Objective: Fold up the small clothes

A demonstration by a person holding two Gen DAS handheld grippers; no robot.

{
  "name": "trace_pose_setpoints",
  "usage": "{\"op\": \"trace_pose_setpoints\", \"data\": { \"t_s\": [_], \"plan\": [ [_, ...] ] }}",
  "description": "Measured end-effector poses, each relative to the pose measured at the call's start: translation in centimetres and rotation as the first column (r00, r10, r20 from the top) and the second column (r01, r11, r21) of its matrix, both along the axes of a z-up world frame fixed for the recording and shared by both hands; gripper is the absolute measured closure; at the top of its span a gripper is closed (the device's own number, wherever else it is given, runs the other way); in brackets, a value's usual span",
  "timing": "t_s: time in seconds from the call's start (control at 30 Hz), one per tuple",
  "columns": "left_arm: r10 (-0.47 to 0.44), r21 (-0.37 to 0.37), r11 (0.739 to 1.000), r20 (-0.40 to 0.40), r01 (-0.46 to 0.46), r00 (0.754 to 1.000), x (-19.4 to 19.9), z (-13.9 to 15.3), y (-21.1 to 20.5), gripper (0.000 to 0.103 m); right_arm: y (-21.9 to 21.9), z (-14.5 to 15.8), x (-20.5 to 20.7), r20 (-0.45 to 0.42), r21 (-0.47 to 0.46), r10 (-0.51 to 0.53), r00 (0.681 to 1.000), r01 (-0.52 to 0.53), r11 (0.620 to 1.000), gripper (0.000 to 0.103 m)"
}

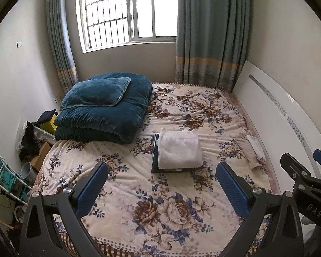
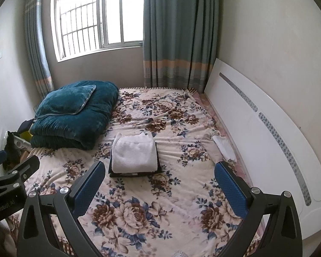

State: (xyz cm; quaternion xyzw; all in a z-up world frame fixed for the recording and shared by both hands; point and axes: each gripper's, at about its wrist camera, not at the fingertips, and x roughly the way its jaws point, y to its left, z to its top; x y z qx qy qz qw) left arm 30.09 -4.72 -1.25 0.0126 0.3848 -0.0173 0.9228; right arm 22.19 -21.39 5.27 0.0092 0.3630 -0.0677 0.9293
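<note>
A folded white garment [image 1: 179, 148] lies on top of folded dark clothes [image 1: 155, 160] in the middle of the floral bed cover [image 1: 160, 214]. The stack also shows in the right wrist view [image 2: 134, 155]. A small pale cloth [image 1: 255, 147] lies crumpled by the headboard, also in the right wrist view [image 2: 223, 146]. My left gripper [image 1: 161, 182] is open and empty, held above the bed in front of the stack. My right gripper [image 2: 160, 182] is open and empty, beside the left one. It shows at the right edge of the left wrist view [image 1: 303, 169].
A folded teal quilt with a pillow [image 1: 104, 107] sits at the bed's far left corner. A white headboard [image 2: 256, 128] runs along the right side. Curtains [image 1: 209, 32] and a window are behind. Boxes and a rack [image 1: 8, 177] crowd the floor at left.
</note>
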Motion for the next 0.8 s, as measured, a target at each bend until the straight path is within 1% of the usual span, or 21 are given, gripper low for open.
{"op": "trace_pose_setpoints", "data": {
  "t_s": [0.8],
  "plan": [
    [0.003,0.001,1.000,0.010,-0.003,1.000,-0.10,0.12,-0.19,0.000,0.40,0.12,-0.67,0.004,0.008,-0.011,1.000,0.011,1.000,0.000]
  ]
}}
